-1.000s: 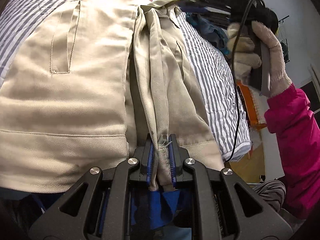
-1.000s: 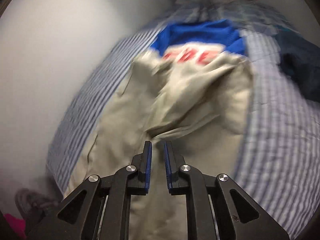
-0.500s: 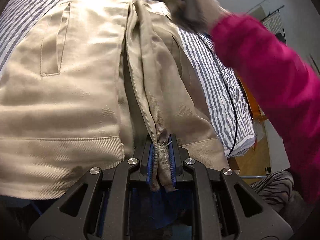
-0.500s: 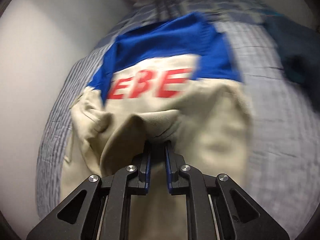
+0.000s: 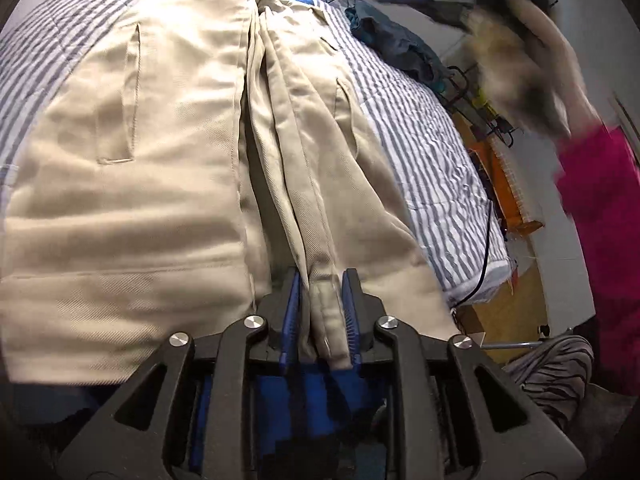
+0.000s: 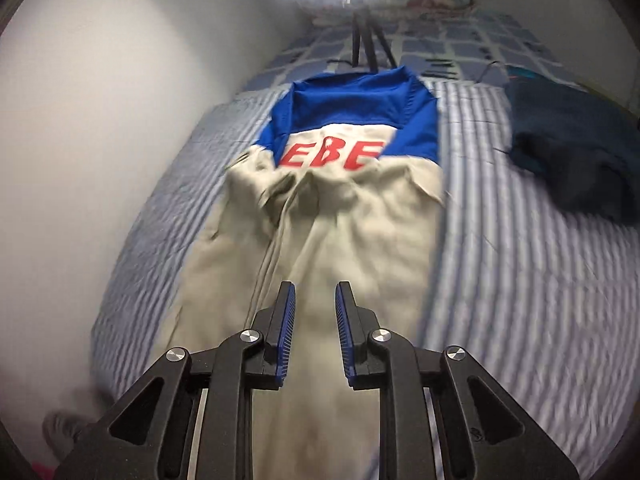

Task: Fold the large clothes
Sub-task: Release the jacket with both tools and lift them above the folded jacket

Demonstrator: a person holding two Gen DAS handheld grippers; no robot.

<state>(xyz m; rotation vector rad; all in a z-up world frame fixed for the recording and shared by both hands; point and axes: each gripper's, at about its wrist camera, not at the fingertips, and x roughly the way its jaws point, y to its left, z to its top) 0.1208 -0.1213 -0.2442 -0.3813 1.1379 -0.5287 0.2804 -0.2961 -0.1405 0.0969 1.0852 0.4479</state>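
Note:
A beige jacket (image 5: 160, 184) with a blue yoke and red letters (image 6: 332, 154) lies lengthwise on the striped bed (image 6: 520, 280). Its right half is folded in towards the middle in long pleats (image 5: 288, 140). My left gripper (image 5: 322, 296) is at the jacket's bottom hem and its jaws are opening. The hem fold still sits between the pads, with a gap showing at the left pad. My right gripper (image 6: 315, 304) hangs above the jacket's lower middle, jaws opening, with nothing between them. In the left wrist view a gloved hand (image 5: 532, 52) and a pink sleeve (image 5: 600, 200) appear blurred at the upper right.
A dark blue garment (image 6: 572, 160) lies heaped on the bed's right side. A white wall (image 6: 100, 100) runs along the bed's left. A black tripod (image 6: 368, 48) stands at the head end. A black cable (image 5: 484, 248) hangs over the bed's right edge, above an orange object (image 5: 504, 184) on the floor.
My left jaws have parted around the hem. My right gripper has let go of the fold near the collar and pulled up and back. The gloved hand has swung away to the upper right.

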